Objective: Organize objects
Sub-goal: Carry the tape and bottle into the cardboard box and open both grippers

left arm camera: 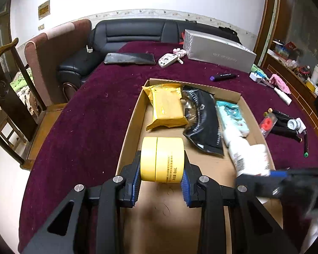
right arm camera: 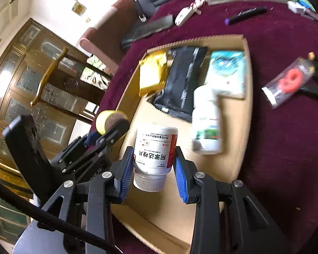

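Note:
A shallow cardboard tray point(left arm camera: 129, 124) point(right arm camera: 247, 114) lies on the maroon cloth. My left gripper point(left arm camera: 162, 167) is shut on a round yellow jar point(left arm camera: 162, 158) and holds it over the tray's near left part. The jar also shows in the right wrist view point(right arm camera: 105, 119). My right gripper point(right arm camera: 154, 158) is shut on a white pill bottle point(right arm camera: 154, 148) with red print, cap toward the camera, above the tray. In the tray lie a yellow packet point(left arm camera: 166, 108) point(right arm camera: 151, 75), a black pouch point(left arm camera: 203, 120) point(right arm camera: 182, 80), a teal tissue pack point(left arm camera: 233, 114) point(right arm camera: 226, 72) and a white bottle point(left arm camera: 247, 154) point(right arm camera: 206, 122).
On the cloth outside the tray lie a silver box point(left arm camera: 218, 49), a black phone point(left arm camera: 129, 58), a black marker point(left arm camera: 223, 77) point(right arm camera: 246, 13), a small white case point(left arm camera: 167, 60), a packet with red rings point(left arm camera: 268, 123) point(right arm camera: 288, 81) and black tubes point(left arm camera: 286, 124). A black sofa point(left arm camera: 125, 33) stands behind.

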A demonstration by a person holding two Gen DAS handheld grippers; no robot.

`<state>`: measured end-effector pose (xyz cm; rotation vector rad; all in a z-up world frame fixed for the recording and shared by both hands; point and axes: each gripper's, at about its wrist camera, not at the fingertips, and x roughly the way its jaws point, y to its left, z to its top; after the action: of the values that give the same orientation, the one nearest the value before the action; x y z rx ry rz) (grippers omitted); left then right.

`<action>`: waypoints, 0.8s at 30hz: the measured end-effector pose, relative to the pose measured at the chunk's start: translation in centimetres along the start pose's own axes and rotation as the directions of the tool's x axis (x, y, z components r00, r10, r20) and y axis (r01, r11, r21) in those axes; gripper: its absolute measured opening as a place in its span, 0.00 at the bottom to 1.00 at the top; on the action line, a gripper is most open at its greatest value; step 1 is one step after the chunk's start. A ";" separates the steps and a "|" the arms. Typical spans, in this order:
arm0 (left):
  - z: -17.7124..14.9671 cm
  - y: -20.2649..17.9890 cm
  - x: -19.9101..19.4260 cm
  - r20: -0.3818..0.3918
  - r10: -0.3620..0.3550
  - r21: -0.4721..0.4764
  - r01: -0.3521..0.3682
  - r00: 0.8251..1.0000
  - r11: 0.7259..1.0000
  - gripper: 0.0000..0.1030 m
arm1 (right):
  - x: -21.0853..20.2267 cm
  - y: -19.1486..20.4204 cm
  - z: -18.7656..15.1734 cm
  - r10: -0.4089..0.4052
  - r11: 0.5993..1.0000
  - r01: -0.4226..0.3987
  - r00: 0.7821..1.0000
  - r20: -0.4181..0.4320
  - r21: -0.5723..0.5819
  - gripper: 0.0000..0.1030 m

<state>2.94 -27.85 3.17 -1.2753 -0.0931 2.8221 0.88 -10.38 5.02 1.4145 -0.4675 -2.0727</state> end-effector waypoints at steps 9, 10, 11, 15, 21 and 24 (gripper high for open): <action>0.5 1.5 1.2 -0.026 -0.054 -0.054 0.053 0.998 0.997 0.27 | 3.4 -0.4 1.7 -0.020 1.000 0.020 1.000 -0.023 0.021 0.34; 0.4 1.6 1.1 -0.024 -0.059 -0.061 0.058 0.998 0.996 0.27 | 3.7 -0.4 1.8 -0.023 0.999 0.024 0.999 -0.027 0.025 0.34; 0.4 1.7 1.0 -0.021 -0.062 -0.065 0.061 0.998 0.996 0.27 | 3.9 -0.3 1.9 -0.024 0.999 0.025 0.999 -0.025 0.023 0.34; 0.4 1.9 0.9 -0.016 -0.067 -0.077 0.065 0.998 0.995 0.33 | 4.1 0.1 2.0 -0.040 0.999 0.040 0.999 -0.023 0.014 0.34; 0.5 2.4 1.0 -0.014 -0.090 -0.103 0.088 0.996 0.991 0.40 | 4.1 -0.5 1.9 -0.048 0.998 0.048 0.999 -0.007 0.045 0.36; 0.6 2.4 0.7 -0.001 -0.092 -0.101 0.092 0.996 0.991 0.42 | 3.5 -0.3 2.1 -0.062 0.998 0.061 0.998 0.015 0.035 0.38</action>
<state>2.00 -30.17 2.83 -1.2621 -0.2897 2.7679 -2.07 -12.46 3.14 1.4500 -0.4740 -2.1354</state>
